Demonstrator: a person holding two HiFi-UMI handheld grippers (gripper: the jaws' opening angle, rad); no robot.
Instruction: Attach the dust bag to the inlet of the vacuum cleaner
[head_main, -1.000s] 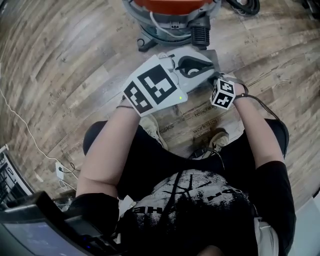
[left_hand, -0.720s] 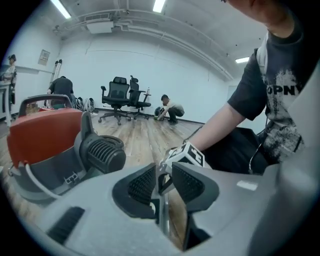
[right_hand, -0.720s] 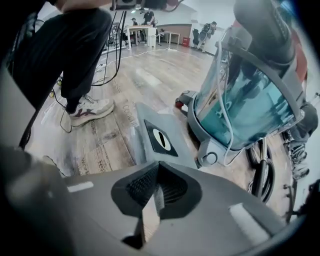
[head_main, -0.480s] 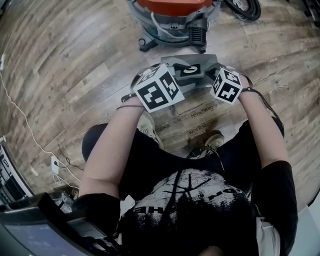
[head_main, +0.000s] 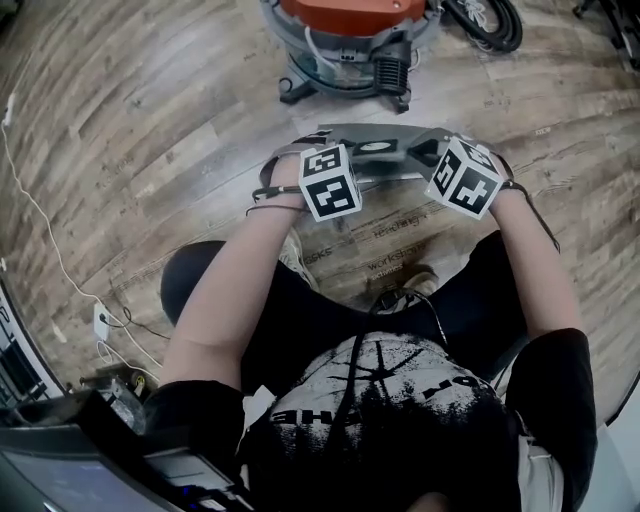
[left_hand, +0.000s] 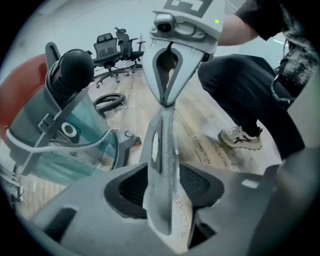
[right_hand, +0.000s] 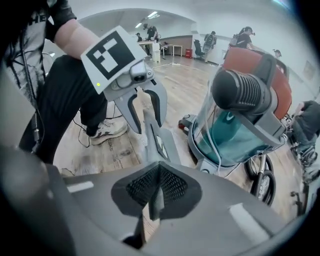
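Note:
A flat grey dust bag collar (head_main: 375, 150) hangs level between my two grippers, in front of the vacuum cleaner (head_main: 345, 40) with its orange top. Printed brown bag paper (head_main: 392, 250) lies below it on the floor. My right gripper (right_hand: 157, 192) is shut on the collar's (right_hand: 161, 142) right end. My left gripper (left_hand: 165, 186) has just been opening its jaws; they now stand open around the collar's (left_hand: 162, 160) left end, with gaps at both pads. The vacuum's black ribbed port (right_hand: 240, 90) and clear teal tank (left_hand: 75, 135) are close behind.
A coiled black hose (head_main: 490, 15) lies right of the vacuum. A white cable (head_main: 40, 240) and a plug block (head_main: 100, 322) lie on the wooden floor at left. The person's shoes (head_main: 298, 255) stand under the collar. Office chairs (left_hand: 112, 42) are far back.
My left gripper has dropped from close to the camera to the collar's left end. My right gripper has lifted the collar, which now hangs level and nearer the vacuum.

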